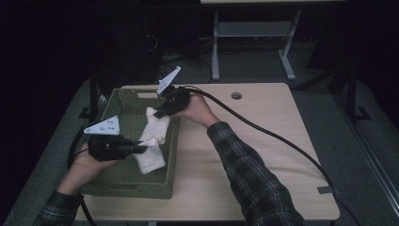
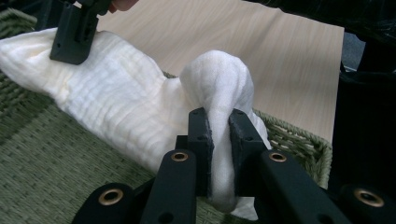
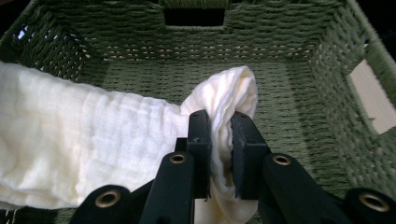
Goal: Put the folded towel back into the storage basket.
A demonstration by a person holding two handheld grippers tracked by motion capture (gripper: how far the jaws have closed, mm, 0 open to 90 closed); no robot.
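Note:
A folded cream-white cloth (image 1: 153, 141) hangs over the green woven basket (image 1: 127, 186) at the table's left. My left gripper (image 1: 141, 149) is shut on the cloth's near end; in the left gripper view its jaws pinch a bunched fold of the cloth (image 2: 219, 84). My right gripper (image 1: 160, 113) is shut on the far end, and the right gripper view has the cloth (image 3: 84, 140) squeezed between the two black pads above the basket's floor (image 3: 280, 93). The right gripper's jaw (image 2: 74, 32) also appears at the top left of the left gripper view.
The basket's woven walls (image 3: 341, 79) rise around the cloth, with a handle slot (image 3: 194, 16) in the far wall. A light wooden tabletop (image 1: 263, 132) spreads to the right, crossed by a thick black cable (image 1: 273, 134). A round grommet hole (image 1: 236, 95) lies near the far edge.

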